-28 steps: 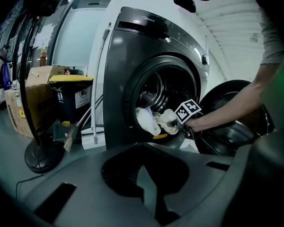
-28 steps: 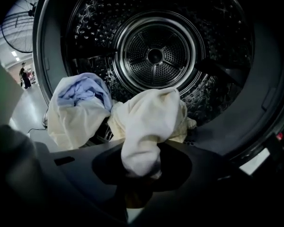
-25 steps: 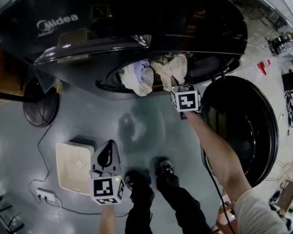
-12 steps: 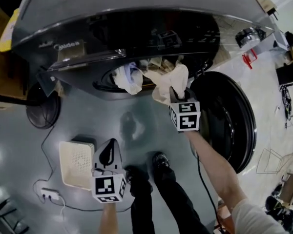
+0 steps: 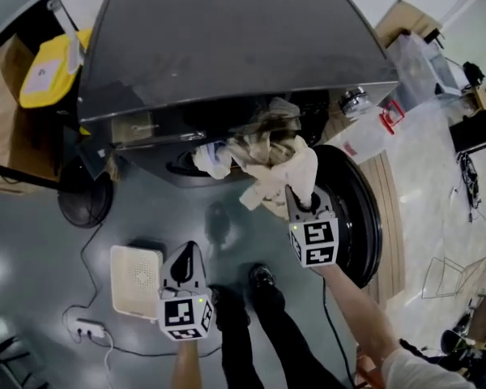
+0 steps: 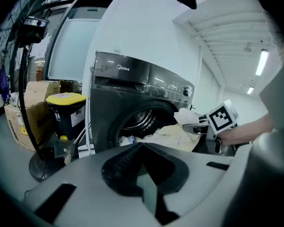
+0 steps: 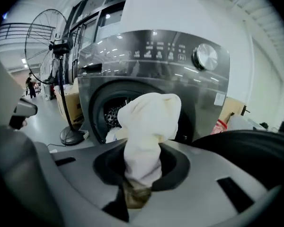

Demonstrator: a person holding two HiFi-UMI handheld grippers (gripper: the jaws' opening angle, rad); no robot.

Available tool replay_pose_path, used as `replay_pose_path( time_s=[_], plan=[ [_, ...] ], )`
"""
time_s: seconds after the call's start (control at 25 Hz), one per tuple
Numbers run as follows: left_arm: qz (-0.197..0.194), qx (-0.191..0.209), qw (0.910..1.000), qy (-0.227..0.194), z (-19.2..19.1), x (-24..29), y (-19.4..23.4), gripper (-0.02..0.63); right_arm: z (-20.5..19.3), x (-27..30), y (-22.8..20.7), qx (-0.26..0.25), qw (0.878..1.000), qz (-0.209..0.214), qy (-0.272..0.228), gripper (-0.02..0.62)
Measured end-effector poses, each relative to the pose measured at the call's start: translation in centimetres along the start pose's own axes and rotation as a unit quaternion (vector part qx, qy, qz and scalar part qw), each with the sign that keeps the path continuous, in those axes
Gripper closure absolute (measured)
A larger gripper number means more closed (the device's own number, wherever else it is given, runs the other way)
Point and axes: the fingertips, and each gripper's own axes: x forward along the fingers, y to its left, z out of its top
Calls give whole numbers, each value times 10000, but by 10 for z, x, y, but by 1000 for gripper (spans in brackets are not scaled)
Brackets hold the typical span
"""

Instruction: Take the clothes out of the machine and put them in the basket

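Outside the machine (image 5: 227,47), right gripper (image 5: 296,194) jaws clamp cream cloth (image 5: 277,171)

We take this for a test hall or lab, not a home laundry. The washing machine (image 5: 227,55) stands alone on a glossy grey floor (image 5: 32,250), with clothes (image 5: 271,164) hanging from its open door. Around it we see cardboard boxes (image 6: 23,119), a yellow-lidded bin (image 6: 65,109), a camera-like device on a tall stand (image 6: 32,25), and a power strip (image 5: 87,328) with loose cable across the floor. High white panelled walls, strip lights (image 6: 261,63) and a railed upper level (image 7: 14,30) fit a large workspace.
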Motion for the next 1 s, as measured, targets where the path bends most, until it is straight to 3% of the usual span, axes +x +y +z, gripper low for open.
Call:
replay_pose_path(
  time_s=[0.56, 0.76, 1.0],
  plan=[
    [404, 52, 9986, -335, 131, -81, -26, 589, 130, -144, 11, -339, 9972, 446, -499, 499],
    [705, 11, 9954, -647, 183, -119, -32, 589, 177, -195, 27, -580, 9925, 737, -779, 499],
    [1271, -158, 9874, -934, 214, -180, -13, 589, 227, -227, 71, -1022, 9800, 1321, -1084, 499]
  ],
)
